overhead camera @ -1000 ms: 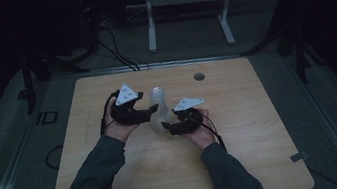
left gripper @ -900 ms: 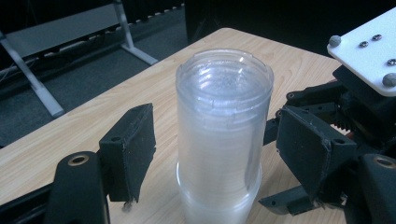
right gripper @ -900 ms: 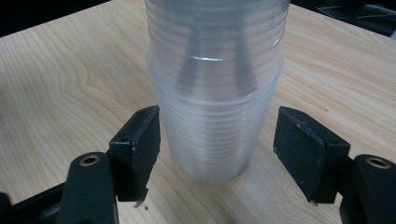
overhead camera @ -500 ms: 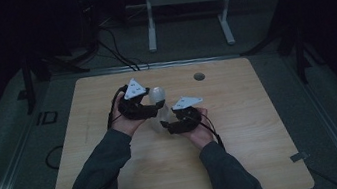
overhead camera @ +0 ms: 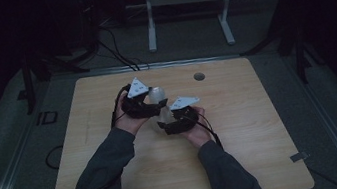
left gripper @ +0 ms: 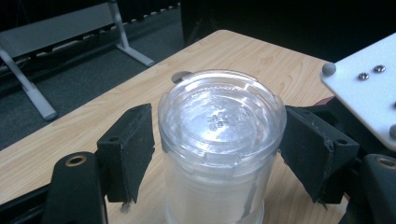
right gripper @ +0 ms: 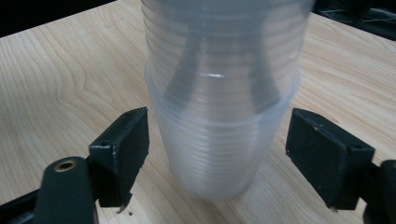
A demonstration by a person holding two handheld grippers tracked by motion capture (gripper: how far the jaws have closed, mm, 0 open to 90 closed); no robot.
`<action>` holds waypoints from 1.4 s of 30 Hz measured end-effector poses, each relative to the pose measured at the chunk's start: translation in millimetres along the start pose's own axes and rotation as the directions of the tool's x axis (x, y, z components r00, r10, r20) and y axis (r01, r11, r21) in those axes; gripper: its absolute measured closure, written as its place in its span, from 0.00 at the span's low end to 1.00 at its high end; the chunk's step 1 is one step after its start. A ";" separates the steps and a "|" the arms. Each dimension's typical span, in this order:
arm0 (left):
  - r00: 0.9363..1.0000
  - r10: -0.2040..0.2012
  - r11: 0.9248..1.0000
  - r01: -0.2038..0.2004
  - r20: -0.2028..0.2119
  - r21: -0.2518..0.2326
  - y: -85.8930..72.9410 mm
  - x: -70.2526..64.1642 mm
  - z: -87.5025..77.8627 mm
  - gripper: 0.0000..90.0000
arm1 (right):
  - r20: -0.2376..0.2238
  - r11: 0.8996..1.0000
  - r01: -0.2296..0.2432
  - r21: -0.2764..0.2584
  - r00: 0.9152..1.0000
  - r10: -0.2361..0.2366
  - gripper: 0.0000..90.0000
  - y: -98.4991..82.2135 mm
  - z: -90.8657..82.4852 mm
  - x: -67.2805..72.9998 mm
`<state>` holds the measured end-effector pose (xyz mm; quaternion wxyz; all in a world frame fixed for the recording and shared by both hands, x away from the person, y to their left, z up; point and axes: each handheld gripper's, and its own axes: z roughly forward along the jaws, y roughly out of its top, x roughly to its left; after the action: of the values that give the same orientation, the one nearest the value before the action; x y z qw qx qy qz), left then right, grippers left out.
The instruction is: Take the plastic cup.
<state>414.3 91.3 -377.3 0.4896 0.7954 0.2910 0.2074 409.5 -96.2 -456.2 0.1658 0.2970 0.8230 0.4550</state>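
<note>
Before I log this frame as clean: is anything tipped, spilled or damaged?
Nothing stands out. The stack of clear plastic cups stands upside down on the table, base up, with no spill around it. The left gripper and right gripper each bracket it, jaws open.

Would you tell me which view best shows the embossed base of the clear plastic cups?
The left gripper view: the upturned base of the clear plastic cups faces the camera, its raised lettering visible though unreadable, between the left gripper's open jaws. The right gripper view shows ribbed stacked walls, no base. The high view shows a small pale shape between both grippers.
</note>
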 end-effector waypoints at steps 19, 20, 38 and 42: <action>1.000 -0.025 1.000 0.025 0.005 0.003 0.4 -1.5 4.2 0.36 | 0.009 0.998 -0.009 -0.057 1.000 0.009 0.23 0.7 11.6 0.4; 1.000 -0.024 1.000 0.024 0.006 0.003 0.7 -1.6 4.1 0.36 | 0.013 0.998 -0.006 -0.058 1.000 0.007 0.23 0.7 11.6 0.4; 0.999 -0.031 0.999 0.032 0.013 -0.019 -0.3 -1.6 0.8 0.37 | 0.017 0.998 -0.005 -0.062 1.000 0.006 0.23 0.0 11.4 1.1; 0.999 -0.046 0.998 0.046 0.011 -0.030 -4.2 -1.4 1.2 0.37 | 0.017 0.998 -0.007 -0.064 1.000 0.008 0.23 -0.3 11.3 1.1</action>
<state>412.9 91.0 -381.7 0.5078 0.7820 0.3034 0.1964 414.7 -88.3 -462.4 0.1805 0.2986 0.8056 0.4789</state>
